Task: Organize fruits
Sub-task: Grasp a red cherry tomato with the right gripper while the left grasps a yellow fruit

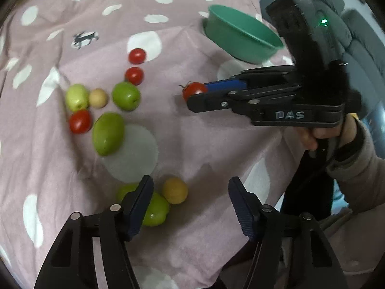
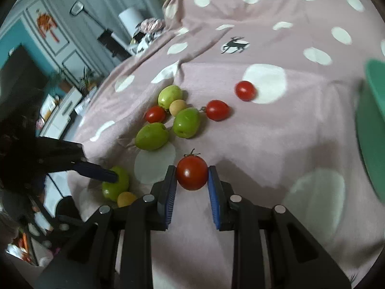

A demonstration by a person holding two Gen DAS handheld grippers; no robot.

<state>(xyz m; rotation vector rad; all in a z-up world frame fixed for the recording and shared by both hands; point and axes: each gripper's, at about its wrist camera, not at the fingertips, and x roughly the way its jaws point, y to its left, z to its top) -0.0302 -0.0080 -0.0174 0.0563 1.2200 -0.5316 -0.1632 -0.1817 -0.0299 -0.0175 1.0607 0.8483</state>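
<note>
My right gripper point(image 2: 192, 177) is shut on a red tomato point(image 2: 192, 173) with a green stem, held above the pink dotted cloth; it also shows in the left wrist view point(image 1: 196, 94) with the tomato point(image 1: 193, 89). My left gripper point(image 1: 191, 189) is open and empty above a green fruit point(image 1: 156, 209) and a small yellow fruit point(image 1: 175, 190). A cluster of green fruits point(image 1: 107, 133), a beige fruit point(image 1: 98, 98) and red tomatoes point(image 1: 137, 56) lies on the cloth at the left. A green bowl point(image 1: 240, 33) stands at the far right.
The pink cloth with white dots point(image 1: 168, 139) covers a bed-like surface and is creased. The bowl's edge point(image 2: 375, 120) fills the right side of the right wrist view. Furniture and a lamp point(image 2: 130, 19) stand beyond the cloth's left edge.
</note>
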